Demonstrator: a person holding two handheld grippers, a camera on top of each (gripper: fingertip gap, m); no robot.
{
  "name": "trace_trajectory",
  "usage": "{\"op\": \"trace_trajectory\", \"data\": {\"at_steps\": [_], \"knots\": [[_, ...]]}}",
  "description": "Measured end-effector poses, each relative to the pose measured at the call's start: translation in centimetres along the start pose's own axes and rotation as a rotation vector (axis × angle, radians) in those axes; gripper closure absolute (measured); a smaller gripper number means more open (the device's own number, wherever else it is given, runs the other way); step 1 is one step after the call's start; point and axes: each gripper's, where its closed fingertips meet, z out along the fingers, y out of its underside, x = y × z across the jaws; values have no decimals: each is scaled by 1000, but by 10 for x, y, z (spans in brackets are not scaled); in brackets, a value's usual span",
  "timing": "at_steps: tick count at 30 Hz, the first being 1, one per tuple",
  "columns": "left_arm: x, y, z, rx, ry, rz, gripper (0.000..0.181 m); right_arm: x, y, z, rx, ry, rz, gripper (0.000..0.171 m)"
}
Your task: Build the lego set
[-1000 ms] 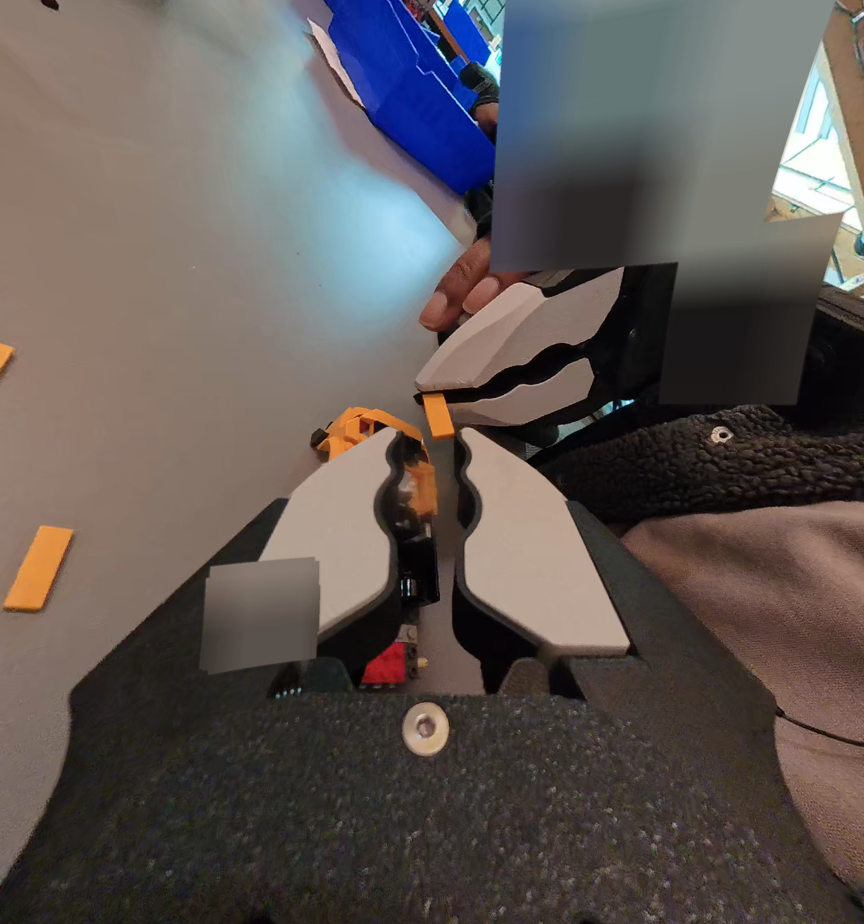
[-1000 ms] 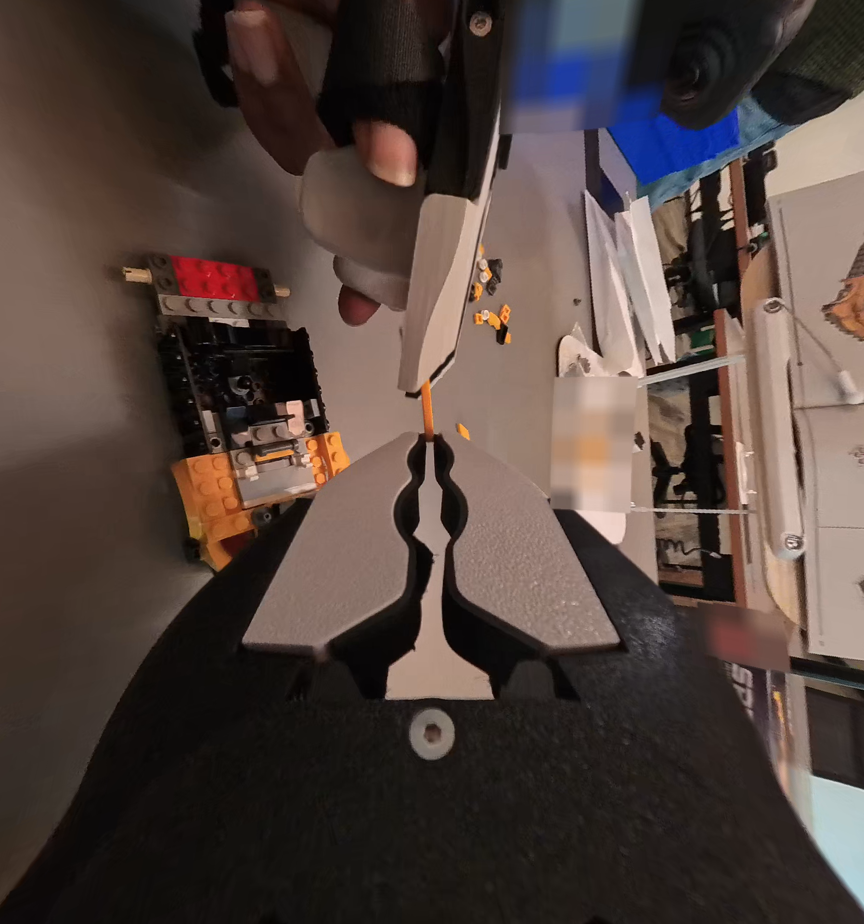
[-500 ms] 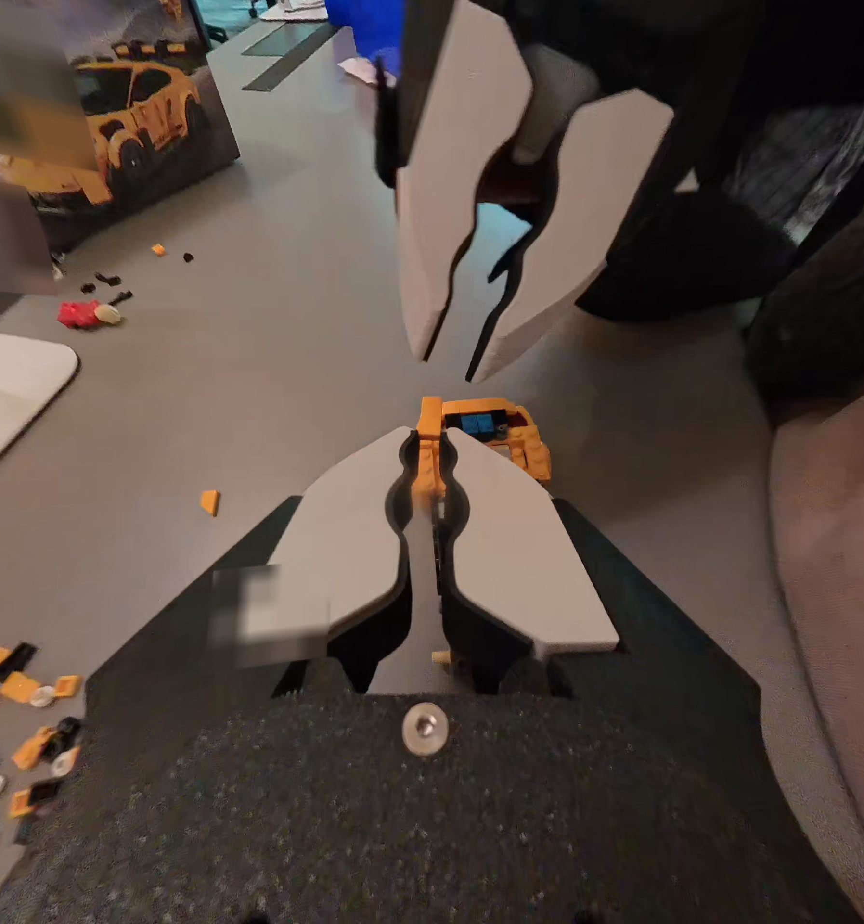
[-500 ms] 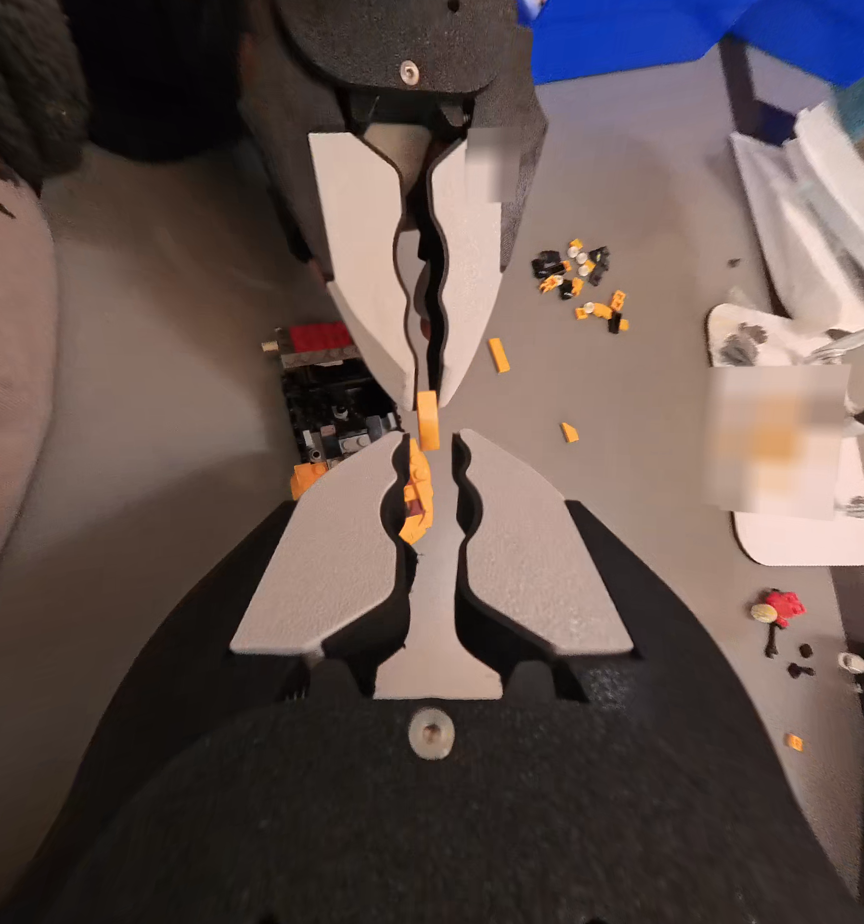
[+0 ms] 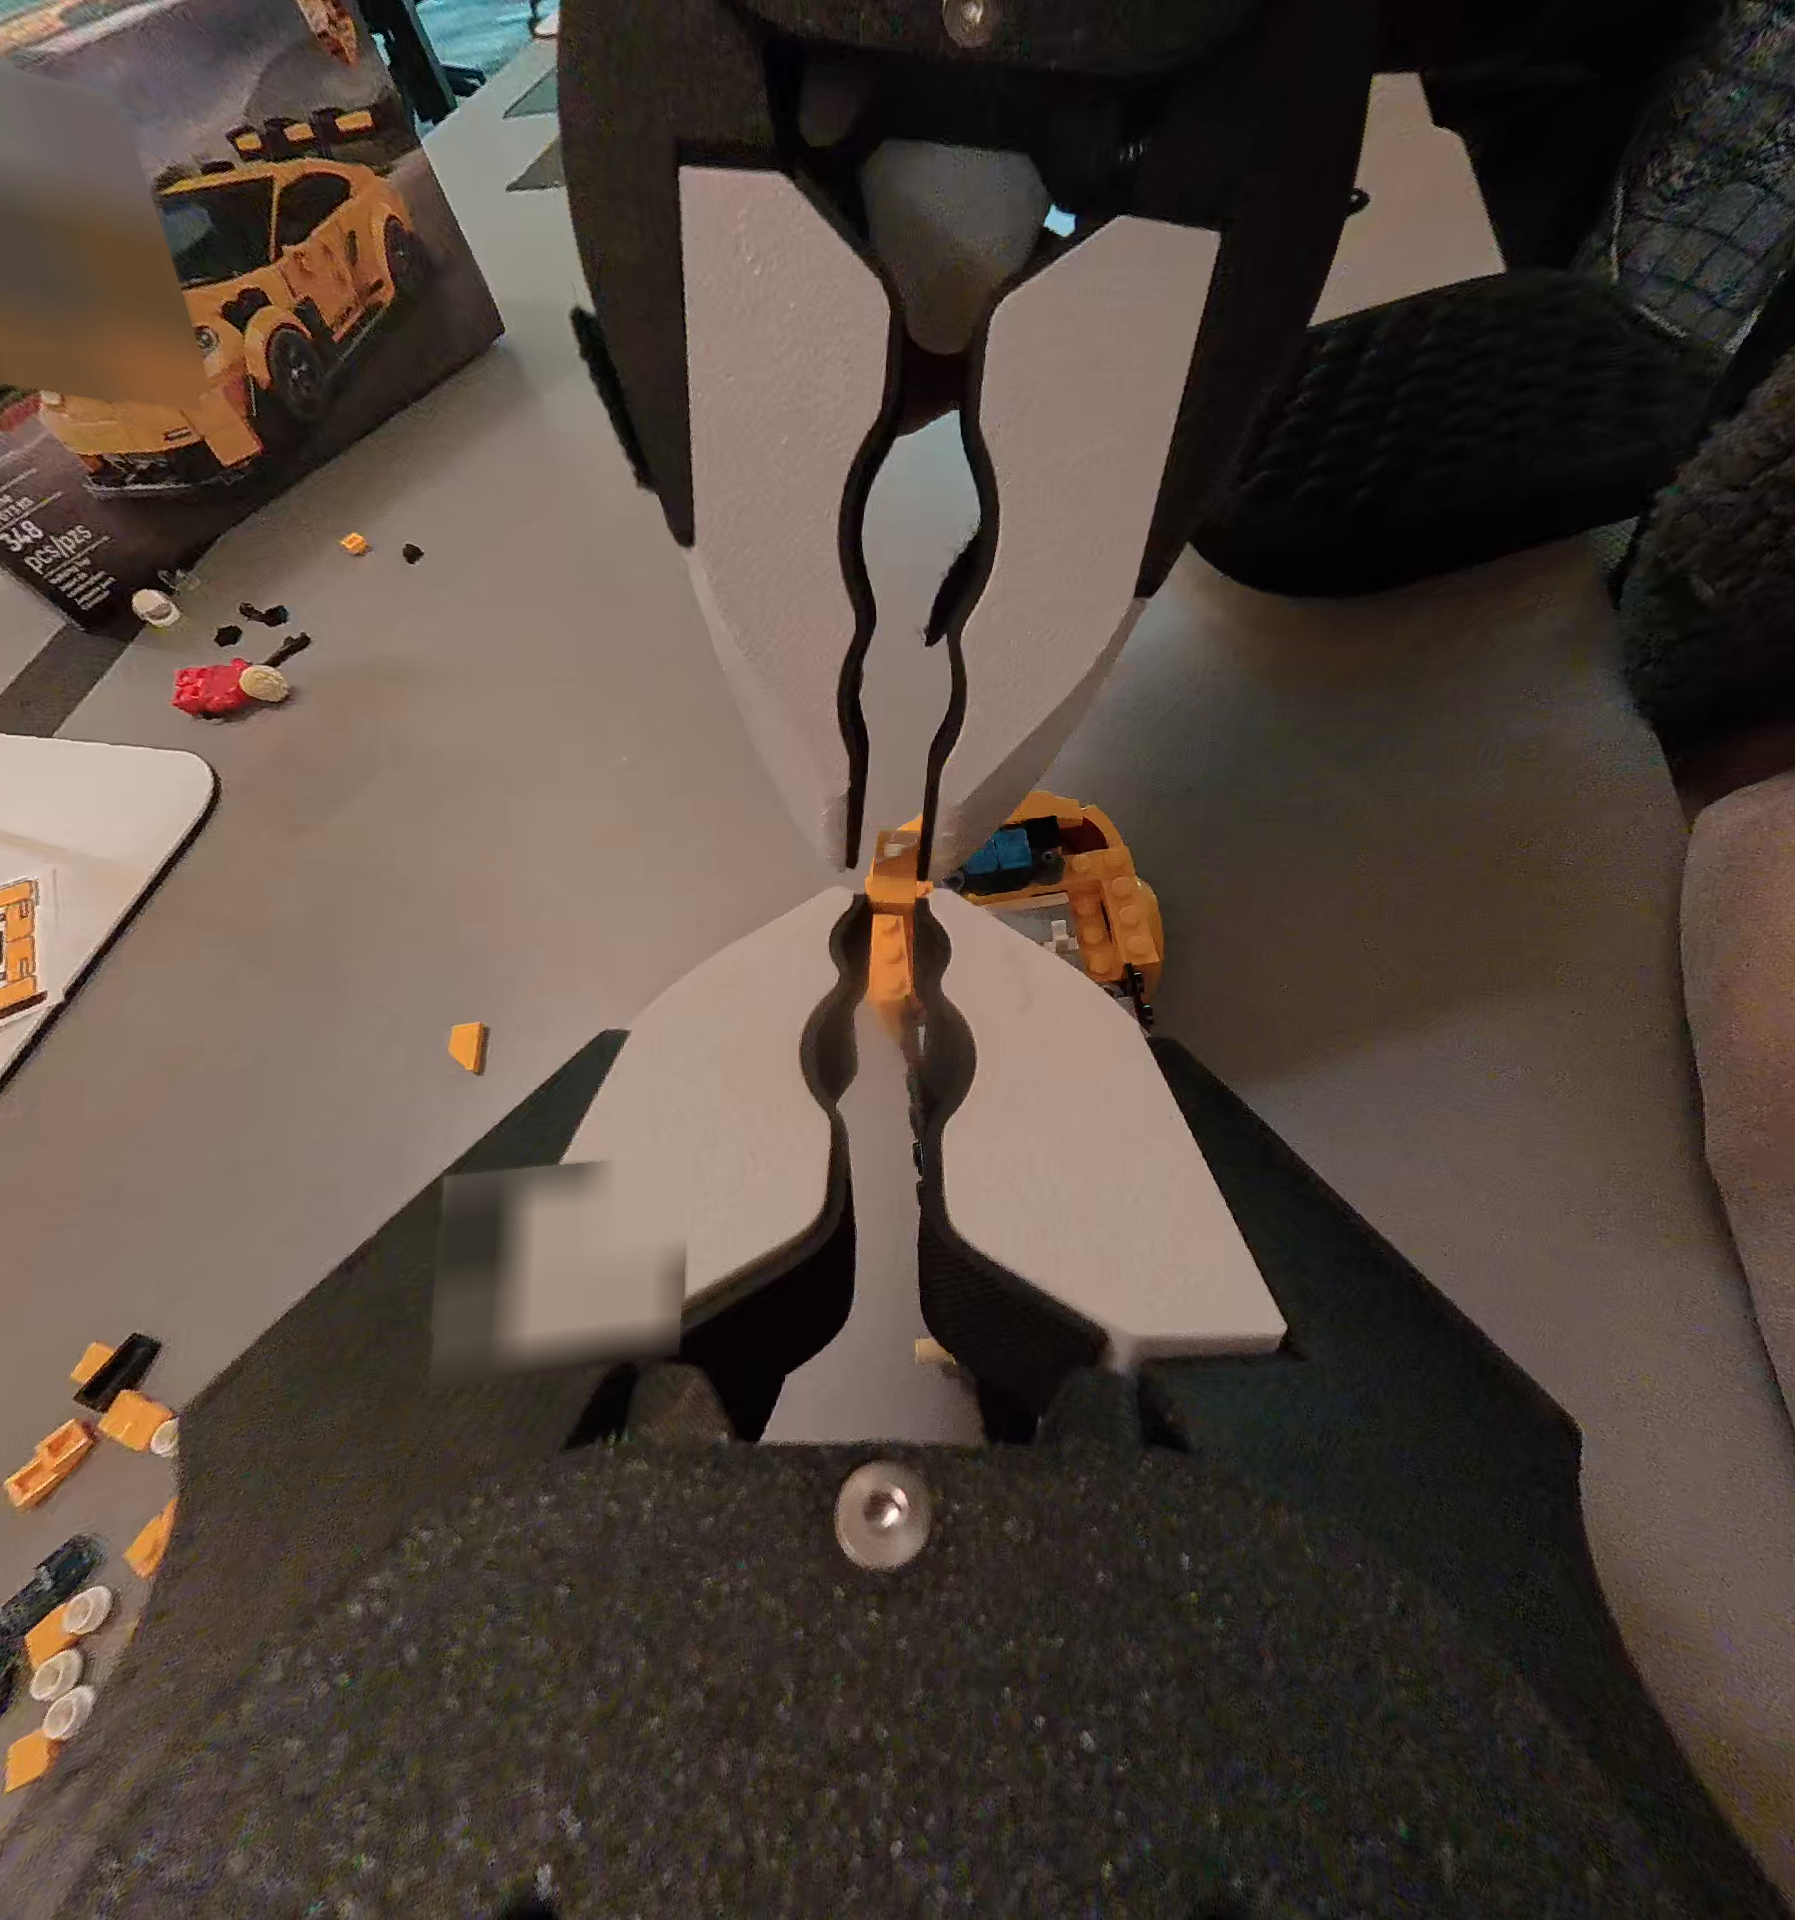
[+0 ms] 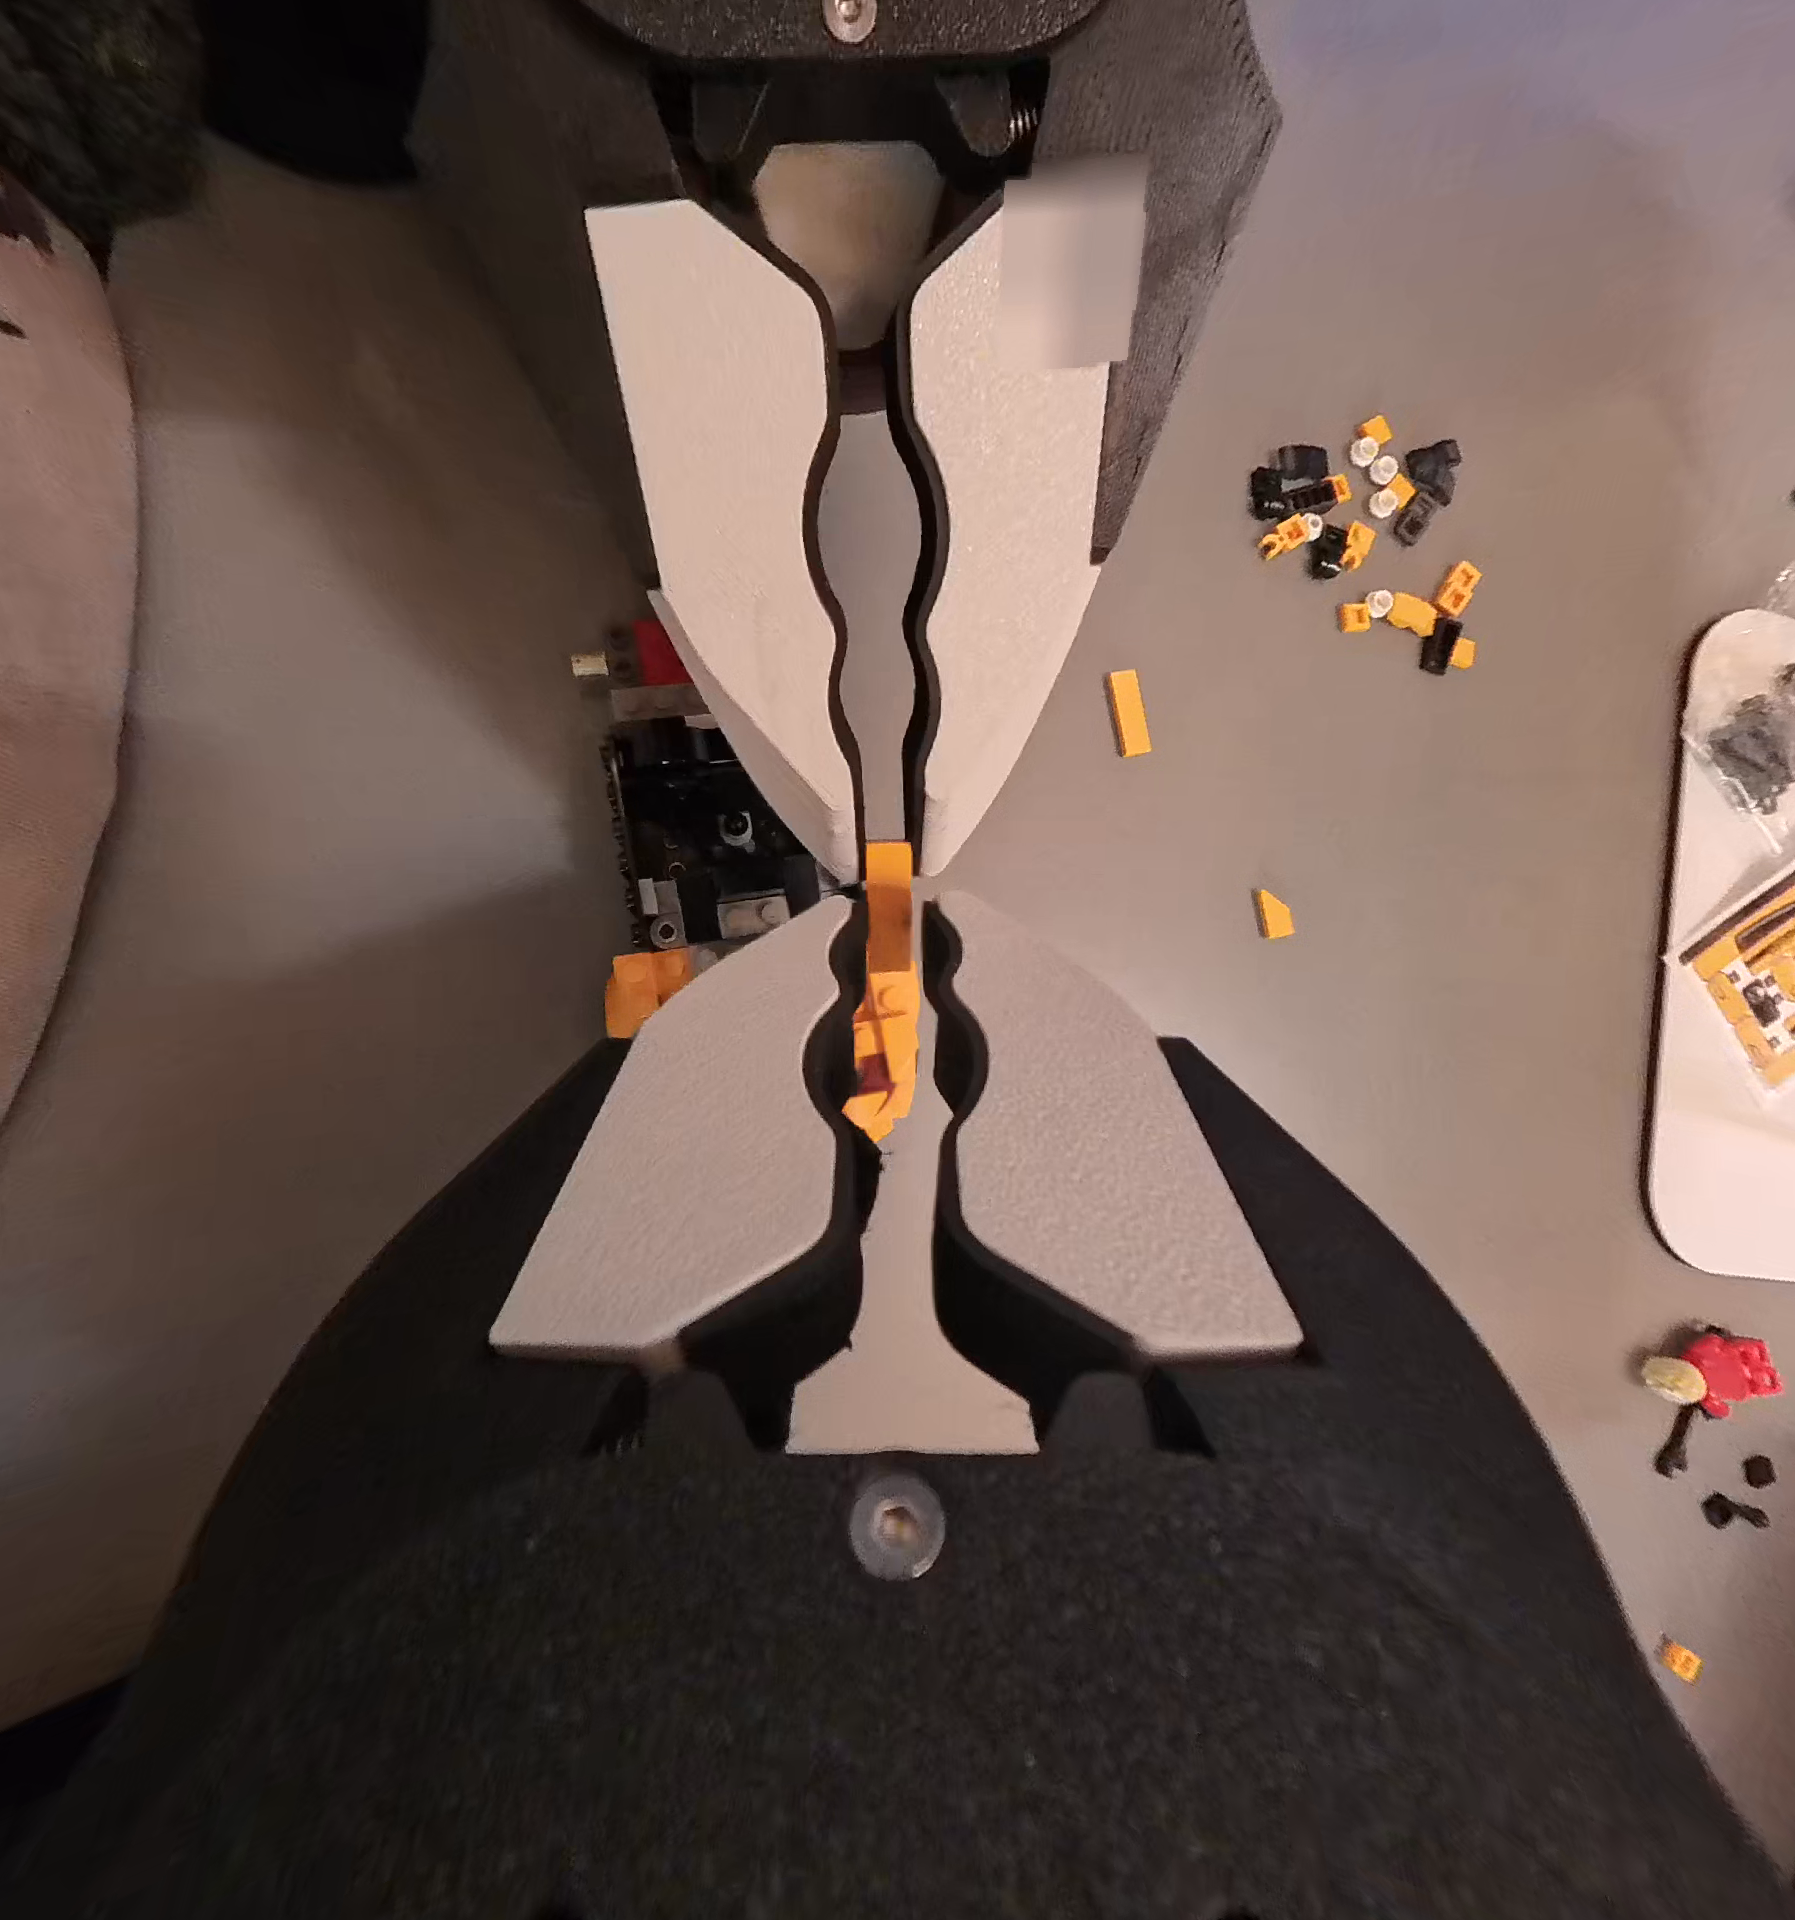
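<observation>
My left gripper [image 5: 893, 904] is shut on a small orange tile [image 5: 893, 883] at its fingertips. My right gripper [image 6: 888, 906] faces it tip to tip, its jaws a narrow gap apart around the same tile [image 6: 888, 873]. In the left wrist view the right gripper [image 5: 888, 857] comes down from the top. In the right wrist view the left gripper [image 6: 888, 840] does the same. The part-built orange and black car [image 5: 1090, 914] lies on the grey table just behind and under the tips. In the right wrist view the car [image 6: 695, 821] shows its black chassis.
The set's box [image 5: 280, 312] stands at the far left. A white tray [image 6: 1755, 1195] holds a sticker sheet and a bag. Loose orange, black and white pieces [image 6: 1371, 530] lie in a pile. An orange plate [image 6: 1129, 712], a wedge [image 6: 1272, 914] and a red piece [image 6: 1724, 1371] lie nearby. The grippers are tip to tip, or close to it. Both grippers' tips are roughly 12 cm from the orange plate [image 6: 1129, 712].
The right gripper brought the tile over, the left gripper shut on it and the right jaws parted. Both grippers swung round to face each other and closed in tip to tip.
</observation>
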Motion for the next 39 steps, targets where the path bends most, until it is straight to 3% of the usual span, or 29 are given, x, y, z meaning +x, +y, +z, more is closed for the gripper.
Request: {"op": "trace_trajectory", "data": {"at_steps": [6,9,14,39], "knots": [[-3,10,1,-32,18,-37,174,3,5,7,-62,-64,0,163],[0,31,1,-138,89,-117,147,5,22,13,-175,-122,2,163],[3,39,-8,-181,158,-178,135,-2,30,23,-287,-222,7,163],[-14,48,-22,-177,141,-242,139,-8,38,28,-385,-319,-15,159]]}}
